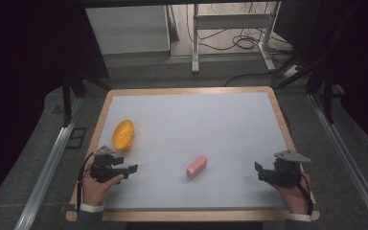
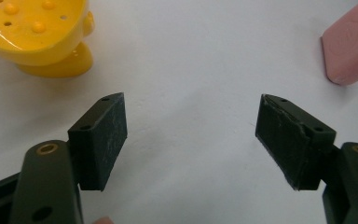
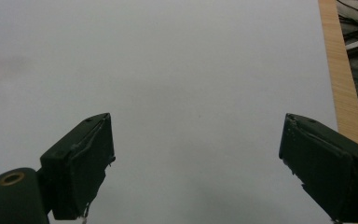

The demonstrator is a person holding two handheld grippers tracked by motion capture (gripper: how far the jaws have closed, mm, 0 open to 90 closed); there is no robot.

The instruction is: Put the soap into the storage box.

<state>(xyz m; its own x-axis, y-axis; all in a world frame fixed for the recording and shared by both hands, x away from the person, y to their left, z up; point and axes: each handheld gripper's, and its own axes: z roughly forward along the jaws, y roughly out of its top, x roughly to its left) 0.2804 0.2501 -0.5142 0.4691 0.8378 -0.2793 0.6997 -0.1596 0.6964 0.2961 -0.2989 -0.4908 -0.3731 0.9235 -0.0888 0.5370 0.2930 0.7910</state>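
Between both grippers, on the white table (image 1: 230, 120), the pink soap bar (image 1: 196, 166) lies flat, near the yellow soap dish (image 1: 123, 134).
Left gripper (image 1: 133, 168) and right gripper (image 1: 258, 171) stand apart, empty; the bar looks stiff, light, probably slippery, so a grip across its long sides seems safest.

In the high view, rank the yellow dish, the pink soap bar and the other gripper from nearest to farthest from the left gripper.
1. Yellow dish: just beyond the left gripper, near the table's left edge.
2. Pink soap bar: centre, to its right.
3. Right gripper: far right side.
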